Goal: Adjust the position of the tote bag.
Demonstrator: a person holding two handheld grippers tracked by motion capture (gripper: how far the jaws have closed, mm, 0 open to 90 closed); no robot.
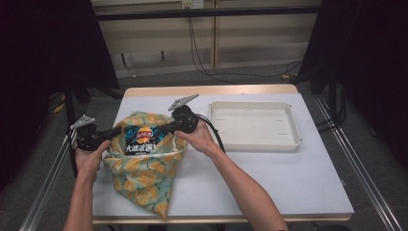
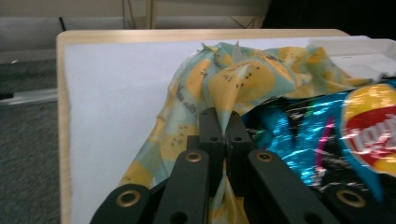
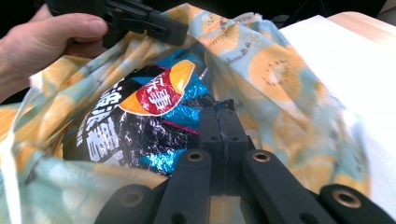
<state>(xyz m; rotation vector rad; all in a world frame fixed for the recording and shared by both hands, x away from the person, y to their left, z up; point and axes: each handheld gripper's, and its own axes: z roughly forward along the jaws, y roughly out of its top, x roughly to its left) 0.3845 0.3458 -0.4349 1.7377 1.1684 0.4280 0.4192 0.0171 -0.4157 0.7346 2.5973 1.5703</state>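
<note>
The chip bag (image 1: 140, 139) sits half inside the fruit-print cloth bag (image 1: 144, 180), at the near left of the white surface (image 1: 269, 178), its dark foil face and red-and-yellow logo showing through the cloth bag's open mouth. Its long axis looks to run across the surface, left to right, roughly along the line between the two hands.

The left tongs (image 2: 223, 128) are together on a fold of the cloth bag's rim, the fabric pinched up between the pads, with the chip bag lying just to the right of them in the left gripper view. The right tongs (image 3: 223, 122) are also pressed together, right at the opposite edge of the mouth; a strip of cloth seems caught in them, though the chip bag's foil lies so close behind that I can't be sure which they bite. So the chip bag lies between the two tongs, touching the cloth on both sides, and neither hand is clearly the nearer one.

I'd judge the next move turns on that: both rims pulled apart or up so the chip bag slides deeper or comes free.

Counted: one chip bag, one cloth bag, one white tray (image 1: 255, 126) standing bare to the right, well apart, and two tongs.
</note>
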